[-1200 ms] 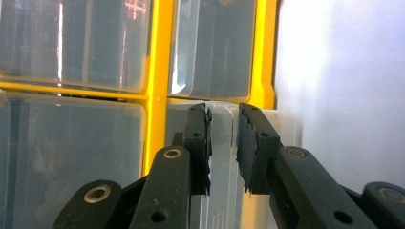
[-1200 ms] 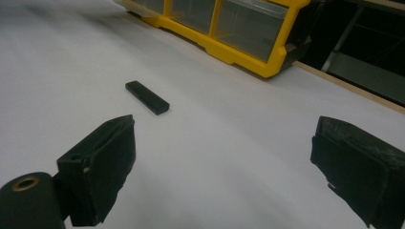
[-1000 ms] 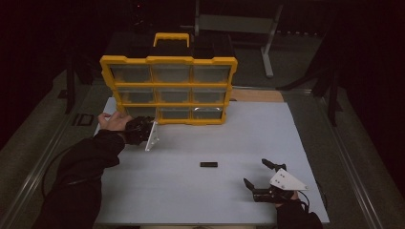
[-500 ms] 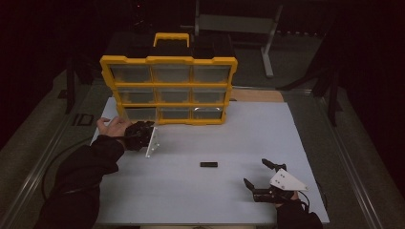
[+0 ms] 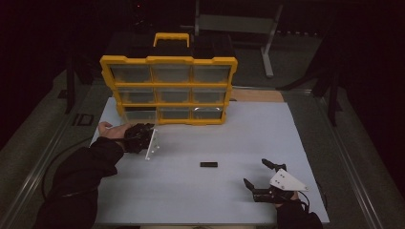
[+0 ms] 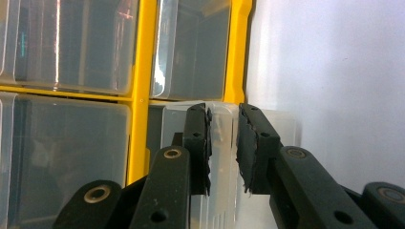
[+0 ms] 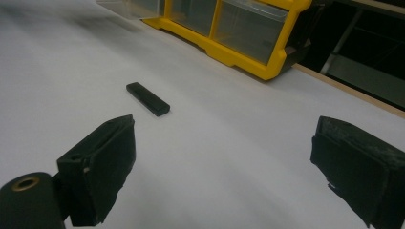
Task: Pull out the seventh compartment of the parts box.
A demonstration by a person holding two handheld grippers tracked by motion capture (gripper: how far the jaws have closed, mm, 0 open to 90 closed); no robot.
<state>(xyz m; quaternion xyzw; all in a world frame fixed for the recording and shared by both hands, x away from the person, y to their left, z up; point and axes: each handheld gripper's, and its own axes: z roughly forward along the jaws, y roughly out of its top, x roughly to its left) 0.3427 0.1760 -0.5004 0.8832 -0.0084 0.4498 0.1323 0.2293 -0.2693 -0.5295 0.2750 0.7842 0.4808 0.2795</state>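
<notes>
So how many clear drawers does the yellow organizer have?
9: three rows of three in the organizer. The bottom-left drawer is pulled partly out, its front in the left gripper.

your left tongs (image 6: 223, 152) carry matt black pads, rough and chipped along the edges, pressed on a clear glossy plastic drawer (image 6: 222, 138). the organizer (image 5: 168, 90) beside it has a smooth yellow plastic frame, with see-through drawer fronts that catch the light. the counter (image 5: 248, 143) is a smooth matt white sheet, with bare wood showing at its far edge. the small bar (image 5: 208, 164) looks like matt black plastic. your right tongs (image 7: 229, 167) have the same coarse dark pads.
</notes>
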